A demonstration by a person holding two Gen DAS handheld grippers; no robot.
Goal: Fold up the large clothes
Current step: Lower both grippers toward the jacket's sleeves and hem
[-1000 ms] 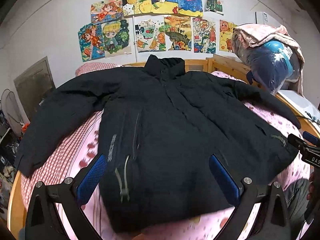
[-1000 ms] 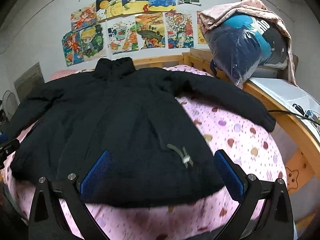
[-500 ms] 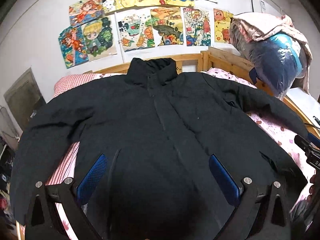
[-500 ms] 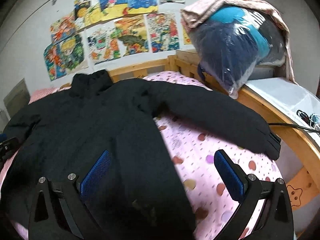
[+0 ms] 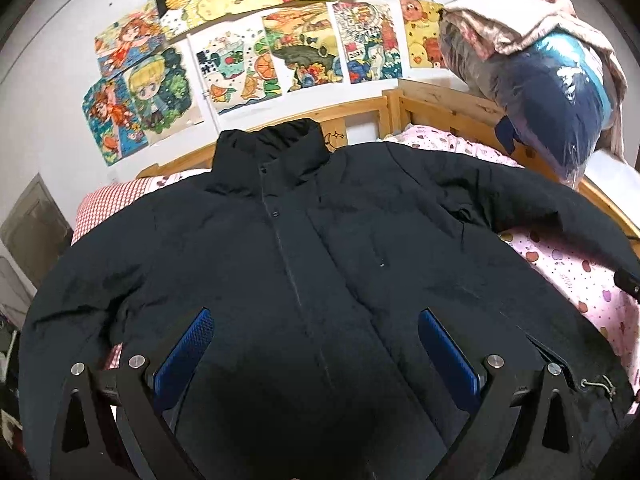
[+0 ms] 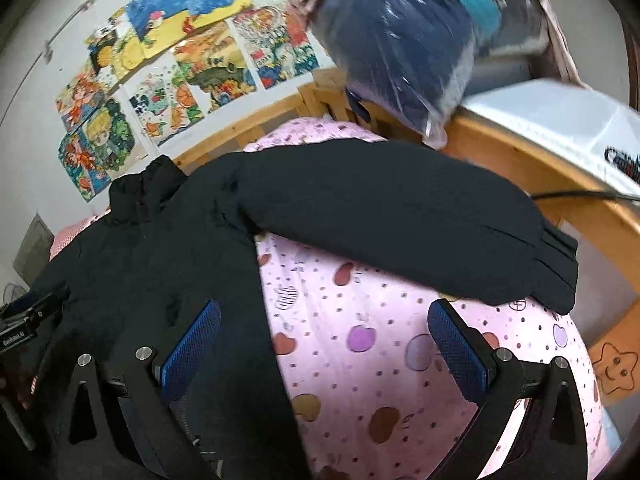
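Note:
A large black padded jacket [image 5: 304, 264] lies face up and spread flat on a bed with a pink patterned sheet [image 5: 568, 264], collar toward the headboard. My left gripper [image 5: 316, 340] hangs open over the jacket's lower front, nothing between its blue pads. In the right wrist view the jacket's body [image 6: 160, 264] fills the left side and its right sleeve [image 6: 400, 216] stretches out across the sheet [image 6: 380, 352] toward the bed rail. My right gripper [image 6: 324, 332] is open above the bare sheet, just below that sleeve, its left finger [image 6: 192, 340] over the jacket's side edge.
A wooden bed frame [image 6: 540, 176] runs along the head and right side. A bagged bundle of bedding [image 5: 552, 92] sits at the far right corner. Drawings cover the wall [image 5: 248, 48]. The other gripper's body [image 6: 24, 320] shows at the left edge of the right wrist view.
Both grippers have moved forward over the bed. The left one now sits over the jacket's front instead of its hem; the right one swung rightward to the sheet beneath the right sleeve.

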